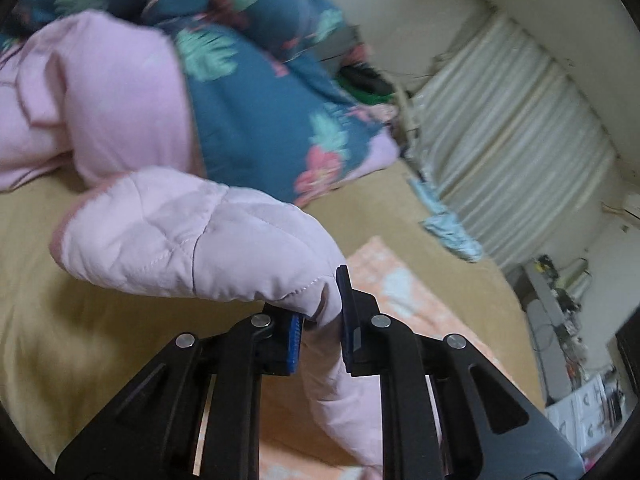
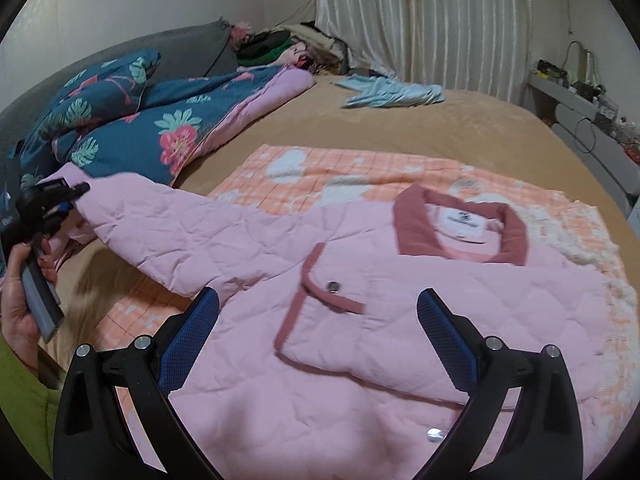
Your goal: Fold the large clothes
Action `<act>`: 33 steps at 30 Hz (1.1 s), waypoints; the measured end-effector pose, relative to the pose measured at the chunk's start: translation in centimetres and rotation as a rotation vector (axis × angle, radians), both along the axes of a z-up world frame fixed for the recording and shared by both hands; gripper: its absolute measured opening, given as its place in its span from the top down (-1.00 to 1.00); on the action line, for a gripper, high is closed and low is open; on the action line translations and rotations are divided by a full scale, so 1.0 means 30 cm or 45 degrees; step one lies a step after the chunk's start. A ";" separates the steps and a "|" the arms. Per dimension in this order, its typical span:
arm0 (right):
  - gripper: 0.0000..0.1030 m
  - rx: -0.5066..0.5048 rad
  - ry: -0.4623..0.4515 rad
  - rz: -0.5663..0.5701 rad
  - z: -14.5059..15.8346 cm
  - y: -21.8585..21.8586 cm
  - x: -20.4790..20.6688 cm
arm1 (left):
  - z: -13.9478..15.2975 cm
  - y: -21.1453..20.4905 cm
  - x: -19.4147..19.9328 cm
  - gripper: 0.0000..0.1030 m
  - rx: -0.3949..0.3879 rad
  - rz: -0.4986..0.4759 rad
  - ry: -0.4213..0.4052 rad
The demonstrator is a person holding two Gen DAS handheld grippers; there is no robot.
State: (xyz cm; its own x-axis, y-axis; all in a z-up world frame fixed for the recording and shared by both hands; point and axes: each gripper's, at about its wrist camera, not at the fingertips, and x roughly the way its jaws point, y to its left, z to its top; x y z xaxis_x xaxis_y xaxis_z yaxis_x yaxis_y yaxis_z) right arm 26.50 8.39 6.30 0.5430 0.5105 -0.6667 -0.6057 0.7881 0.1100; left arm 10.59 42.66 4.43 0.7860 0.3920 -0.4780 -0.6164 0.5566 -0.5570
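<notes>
- Pink quilted jacket (image 2: 360, 320) with a darker rose collar lies front-up on an orange-and-white checked blanket (image 2: 360, 176), which is spread over a tan bed sheet (image 2: 460, 128).
- Left tongs (image 1: 320, 320) are clamped on the cuff end of the jacket's sleeve (image 1: 192, 236), which is lifted off the bed.
- In the right wrist view, a hand (image 2: 20, 280) holds those tongs at the left edge.
- Right tongs (image 2: 320, 328) stand wide over the jacket's chest pocket, gripping nothing.
- Teal floral duvet (image 2: 160, 120) is bunched near the headboard; a pale blue garment (image 2: 396, 94) lies near the white curtain (image 2: 420, 20).
</notes>
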 end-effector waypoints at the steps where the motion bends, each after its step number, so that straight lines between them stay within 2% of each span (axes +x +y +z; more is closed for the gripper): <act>1: -0.92 -0.001 -0.011 -0.007 0.010 -0.021 -0.006 | 0.021 -0.019 -0.003 0.84 0.005 -0.010 -0.023; 4: -0.92 -0.003 -0.027 -0.033 0.024 -0.081 -0.021 | 0.069 -0.074 0.009 0.84 0.011 -0.033 -0.100; 11: -0.92 0.027 -0.028 -0.119 0.051 -0.250 -0.050 | 0.170 -0.219 0.032 0.84 0.119 -0.151 -0.135; 24: -0.92 0.129 -0.022 -0.237 0.081 -0.493 -0.121 | 0.300 -0.464 0.107 0.84 0.293 -0.316 -0.049; 33: -0.92 0.169 -0.012 -0.316 0.067 -0.619 -0.155 | 0.347 -0.639 0.183 0.84 0.405 -0.419 0.007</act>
State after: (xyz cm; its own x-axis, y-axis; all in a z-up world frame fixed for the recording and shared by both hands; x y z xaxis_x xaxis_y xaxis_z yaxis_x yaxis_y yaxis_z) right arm 21.85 -10.19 8.32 0.6681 0.4441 -0.5970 -0.3978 0.8913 0.2178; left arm 16.09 23.49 14.84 0.8910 0.2494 -0.3793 -0.3804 0.8662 -0.3239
